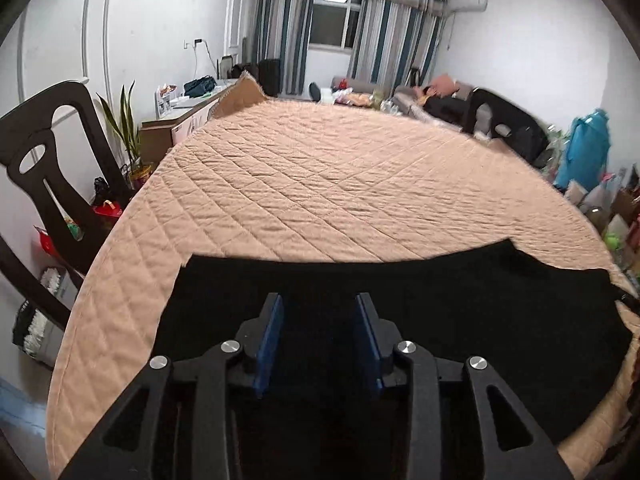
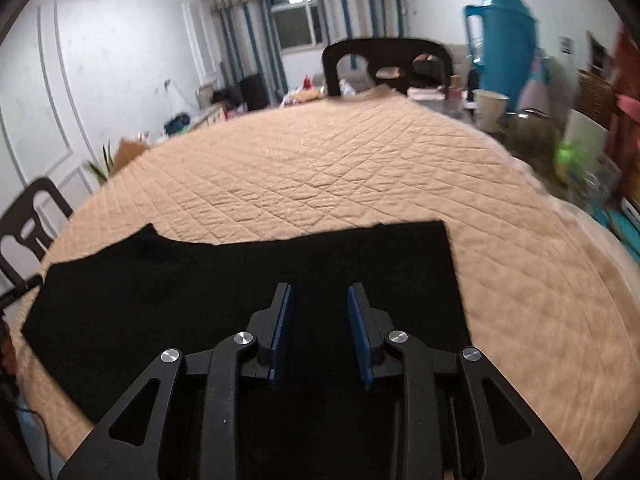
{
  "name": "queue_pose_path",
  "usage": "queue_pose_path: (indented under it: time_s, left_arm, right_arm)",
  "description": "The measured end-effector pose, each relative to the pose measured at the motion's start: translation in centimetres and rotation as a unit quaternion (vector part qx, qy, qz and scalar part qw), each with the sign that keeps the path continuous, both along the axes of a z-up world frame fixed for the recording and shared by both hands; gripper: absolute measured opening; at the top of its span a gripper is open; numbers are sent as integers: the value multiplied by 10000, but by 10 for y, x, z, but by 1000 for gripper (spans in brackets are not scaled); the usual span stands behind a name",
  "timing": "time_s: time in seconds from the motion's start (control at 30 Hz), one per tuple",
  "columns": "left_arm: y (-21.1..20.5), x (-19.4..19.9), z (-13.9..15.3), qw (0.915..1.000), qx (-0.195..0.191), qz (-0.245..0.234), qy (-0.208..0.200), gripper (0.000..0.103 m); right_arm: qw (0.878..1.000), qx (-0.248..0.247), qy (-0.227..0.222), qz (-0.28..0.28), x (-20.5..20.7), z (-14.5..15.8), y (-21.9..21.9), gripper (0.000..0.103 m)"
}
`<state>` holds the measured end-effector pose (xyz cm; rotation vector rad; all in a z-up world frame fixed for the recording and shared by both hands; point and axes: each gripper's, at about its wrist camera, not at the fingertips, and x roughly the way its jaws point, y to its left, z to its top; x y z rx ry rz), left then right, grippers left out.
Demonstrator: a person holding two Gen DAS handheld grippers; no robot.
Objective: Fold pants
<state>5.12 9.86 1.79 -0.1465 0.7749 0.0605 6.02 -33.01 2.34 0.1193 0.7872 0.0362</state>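
Pants (image 1: 460, 312) flat along near edge of quilted cover (image 1: 320, 184)

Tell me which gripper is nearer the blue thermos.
Right. The right gripper hovers open over the black pants with the blue thermos ahead to its right; from the left gripper it sits farther off, beyond the quilt's right edge.

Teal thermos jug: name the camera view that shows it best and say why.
The right wrist view. There the teal thermos jug stands tall beyond the quilted table, handle and lid visible, though blurred. The left wrist view shows it smaller, at the right edge, partly behind clutter.
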Motion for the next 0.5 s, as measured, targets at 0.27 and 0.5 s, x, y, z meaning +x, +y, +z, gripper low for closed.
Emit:
queue_pose_path:
  time_s: [0.27, 0.5]
  left_arm:
    - [28, 18, -17, 9987, 38, 395, 330, 40]
    - [21, -32, -10, 9995, -210, 218, -6, 40]
  right_arm:
    - [9974, -215, 338, -591, 33, -12, -38, 30]
    - [9993, -17, -35, -365, -31, -7, -29, 30]
